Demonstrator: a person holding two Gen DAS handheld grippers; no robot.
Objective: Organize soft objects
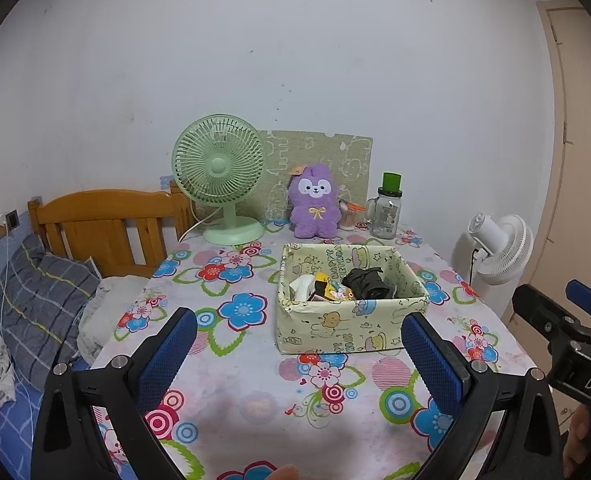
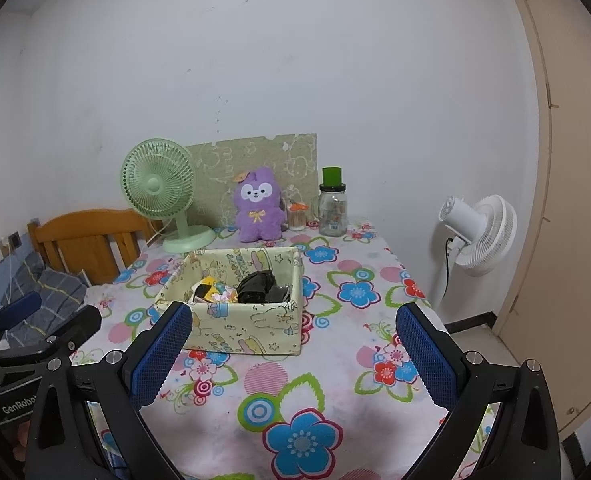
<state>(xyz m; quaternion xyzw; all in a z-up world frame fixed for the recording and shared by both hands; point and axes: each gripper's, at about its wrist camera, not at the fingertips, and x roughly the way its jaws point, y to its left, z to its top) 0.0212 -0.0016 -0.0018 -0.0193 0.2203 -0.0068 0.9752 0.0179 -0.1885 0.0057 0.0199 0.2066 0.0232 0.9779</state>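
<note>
Fingers of your left gripper (image 1: 299, 356) stand spread wide with nothing between the blue pads; your right gripper (image 2: 293, 350) is likewise spread and holds nothing. Both hover over the near part of the floral tablecloth (image 2: 295, 392). Ahead, the fabric storage box (image 1: 347, 320) sits mid-table, holding a dark bundle (image 1: 369, 282) and some small packets. Behind it, the purple plush (image 1: 314, 206) sits upright against a patterned board, between the green desk fan (image 1: 219, 178) and 1 green-capped glass jar (image 1: 387, 210).
</note>
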